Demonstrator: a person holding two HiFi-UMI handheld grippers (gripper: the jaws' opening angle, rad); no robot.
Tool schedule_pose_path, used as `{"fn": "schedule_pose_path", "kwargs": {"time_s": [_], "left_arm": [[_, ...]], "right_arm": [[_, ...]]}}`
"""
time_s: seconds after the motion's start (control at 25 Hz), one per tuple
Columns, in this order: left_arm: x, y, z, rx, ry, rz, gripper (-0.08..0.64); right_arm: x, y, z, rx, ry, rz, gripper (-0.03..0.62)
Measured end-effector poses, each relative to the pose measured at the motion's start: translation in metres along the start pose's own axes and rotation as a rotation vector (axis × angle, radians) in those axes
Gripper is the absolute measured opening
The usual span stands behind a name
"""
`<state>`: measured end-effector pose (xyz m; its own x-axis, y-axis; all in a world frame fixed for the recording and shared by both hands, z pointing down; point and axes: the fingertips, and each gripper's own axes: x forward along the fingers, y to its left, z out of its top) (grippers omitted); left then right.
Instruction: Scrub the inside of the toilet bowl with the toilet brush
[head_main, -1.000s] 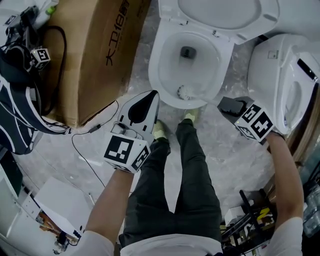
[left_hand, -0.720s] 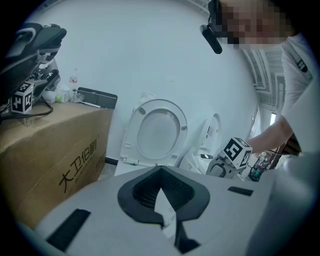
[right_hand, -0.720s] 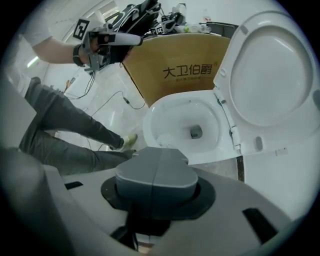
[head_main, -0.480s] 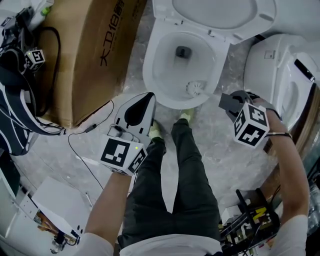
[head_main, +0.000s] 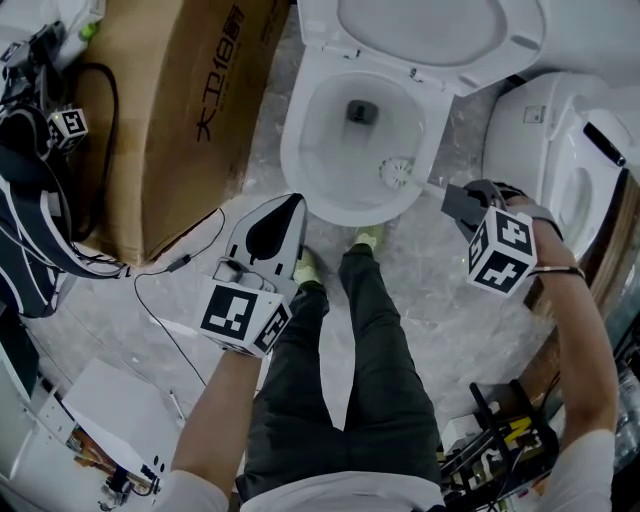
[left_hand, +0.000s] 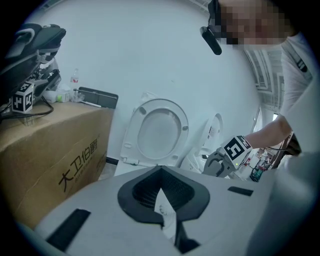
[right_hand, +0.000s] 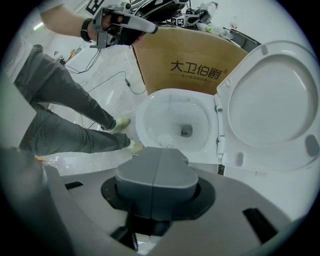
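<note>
The white toilet bowl (head_main: 300, 170) stands open in the upper middle of the head view, with water and a dark drain at its bottom. The white brush head (head_main: 397, 172) rests against the bowl's inner right wall. Its thin handle runs right to my right gripper (head_main: 455, 203), which is shut on it just outside the rim. In the right gripper view the grey jaws (right_hand: 155, 167) meet along a seam, and the brush head (right_hand: 164, 139) shows low in the bowl (right_hand: 145, 107). My left gripper (head_main: 285, 215) hovers near the bowl's front left, holding nothing I can see.
A large cardboard box (head_main: 180, 110) stands left of the toilet. A second white toilet (head_main: 560, 160) stands at the right. The raised seat and lid (head_main: 430, 25) are behind the bowl. The person's legs (head_main: 350, 330) stand at the front, and cables (head_main: 170, 265) trail on the floor.
The brush head has swept from the bowl's front wall to its right wall. My right gripper rose and turned with it. The left gripper stayed near the bowl's front left.
</note>
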<state>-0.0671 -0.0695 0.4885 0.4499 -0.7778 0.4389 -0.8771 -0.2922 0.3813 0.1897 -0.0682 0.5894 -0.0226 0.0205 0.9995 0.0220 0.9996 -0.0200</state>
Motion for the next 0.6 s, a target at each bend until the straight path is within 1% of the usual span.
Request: {"fn": "schedule_pose_path", "kwargs": {"time_s": [0.08, 0.16, 0.32, 0.4, 0.48, 0.6], "left_arm": [[0.000, 0.001, 0.000, -0.001, 0.002, 0.002, 0.006], [0.001, 0.001, 0.000, -0.001, 0.002, 0.001, 0.006], [0.002, -0.001, 0.002, 0.005, 0.000, -0.010, 0.006], [0.002, -0.002, 0.004, 0.010, 0.000, -0.019, 0.006], [0.003, -0.004, 0.006, 0.017, 0.001, -0.032, 0.006], [0.003, -0.009, 0.009, 0.035, 0.005, -0.052, 0.006]], "right_arm": [[0.000, -0.002, -0.001, 0.012, -0.004, -0.001, 0.160], [0.000, -0.004, -0.002, 0.059, -0.022, 0.000, 0.160], [0.003, -0.003, -0.008, 0.261, -0.092, -0.001, 0.159], [0.005, 0.002, -0.013, 0.342, -0.109, -0.013, 0.160], [0.006, 0.008, -0.017, 0.373, -0.101, -0.043, 0.158], [0.006, 0.011, -0.014, 0.343, -0.062, -0.108, 0.158]]}}
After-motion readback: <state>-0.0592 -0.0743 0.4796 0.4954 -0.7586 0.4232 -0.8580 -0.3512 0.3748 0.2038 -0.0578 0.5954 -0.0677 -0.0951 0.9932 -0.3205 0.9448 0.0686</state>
